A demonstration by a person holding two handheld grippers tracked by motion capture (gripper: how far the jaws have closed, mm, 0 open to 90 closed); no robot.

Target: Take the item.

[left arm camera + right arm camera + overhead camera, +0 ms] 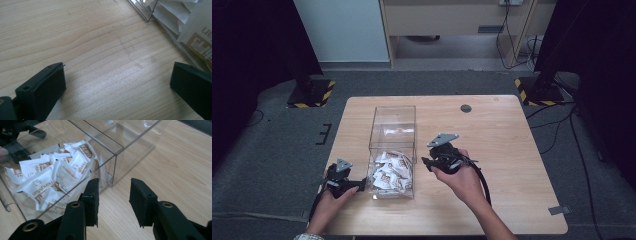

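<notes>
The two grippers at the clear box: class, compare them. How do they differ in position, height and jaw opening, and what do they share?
The left gripper sits low by the clear box's near left corner; the right gripper is at the box's right side, apparently higher. In their own views, the left gripper's jaws stand wide apart, the right gripper's closer together. Shared: both are black, hand-held, open, holding nothing, and flank the sachets.

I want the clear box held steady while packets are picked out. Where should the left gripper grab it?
Probably the near-left wall of the clear box, from the left gripper's side: it is a thin upright pane with an open top, so the open jaws can straddle its rim above the packets.
</notes>
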